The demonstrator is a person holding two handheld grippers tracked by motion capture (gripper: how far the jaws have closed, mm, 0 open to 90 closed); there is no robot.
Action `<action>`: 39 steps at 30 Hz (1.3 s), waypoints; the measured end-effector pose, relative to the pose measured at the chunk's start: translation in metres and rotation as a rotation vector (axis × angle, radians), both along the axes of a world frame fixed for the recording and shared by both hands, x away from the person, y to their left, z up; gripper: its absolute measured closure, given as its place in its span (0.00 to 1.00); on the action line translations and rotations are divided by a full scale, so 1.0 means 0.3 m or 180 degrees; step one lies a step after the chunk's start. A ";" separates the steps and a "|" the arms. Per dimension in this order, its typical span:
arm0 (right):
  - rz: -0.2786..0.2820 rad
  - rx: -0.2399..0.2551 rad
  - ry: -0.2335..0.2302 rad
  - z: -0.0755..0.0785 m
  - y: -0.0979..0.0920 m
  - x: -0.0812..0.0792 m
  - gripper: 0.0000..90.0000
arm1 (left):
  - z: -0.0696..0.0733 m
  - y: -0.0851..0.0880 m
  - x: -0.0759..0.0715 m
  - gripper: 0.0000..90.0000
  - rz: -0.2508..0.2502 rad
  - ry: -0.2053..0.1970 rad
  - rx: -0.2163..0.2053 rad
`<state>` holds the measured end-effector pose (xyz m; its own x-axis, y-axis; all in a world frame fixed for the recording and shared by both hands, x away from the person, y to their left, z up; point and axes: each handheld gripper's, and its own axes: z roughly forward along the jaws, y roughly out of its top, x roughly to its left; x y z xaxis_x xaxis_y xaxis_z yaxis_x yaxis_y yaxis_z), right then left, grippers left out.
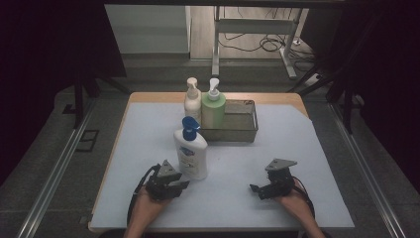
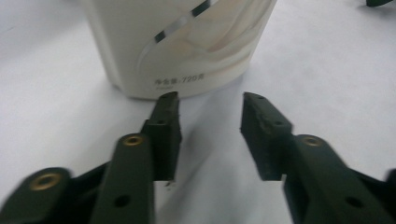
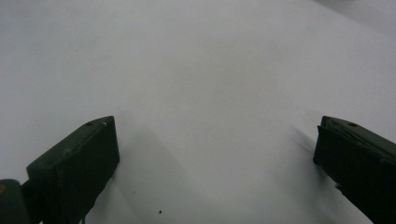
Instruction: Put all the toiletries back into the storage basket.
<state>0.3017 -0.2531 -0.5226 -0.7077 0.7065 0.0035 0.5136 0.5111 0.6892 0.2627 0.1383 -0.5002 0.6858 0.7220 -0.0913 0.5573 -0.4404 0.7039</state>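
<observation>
Left tool point(image 1: 179, 184), jaws parted with nothing between them, sits just short of the blue-capped lotion bottle point(image 1: 190, 151) standing on the white surface point(image 1: 277, 144) in front of the wire basket point(image 1: 237, 130). Right tool point(image 1: 257, 189) rests wide open, well apart. Gripping appears still ahead; two pump bottles point(image 1: 204, 105) wait by the basket.

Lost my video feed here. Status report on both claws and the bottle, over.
Left claw open, just short of the blue-pump bottle, nothing between jaws. Right claw open wide over bare mat. Bottle upright, nothing in the way.
</observation>
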 end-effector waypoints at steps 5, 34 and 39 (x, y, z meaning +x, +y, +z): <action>0.0010 -0.0002 0.0007 0.001 0.000 -0.001 0.00 | -0.008 0.026 -0.027 0.35 0.0165 -0.0031 0.0092; 0.0262 0.0190 -0.0025 0.071 0.046 -0.024 0.00 | -0.079 0.110 -0.067 0.14 0.0547 -0.0057 0.0217; 0.0337 0.0237 -0.0044 0.094 0.067 -0.027 0.00 | -0.079 0.110 -0.067 0.14 0.0549 -0.0060 0.0215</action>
<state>0.2936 -0.2330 -0.4945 -0.7786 0.6260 0.0429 0.4496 0.5090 0.7340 0.2425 0.1714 -0.5240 0.5525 0.8331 -0.0271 0.6157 -0.3860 0.6869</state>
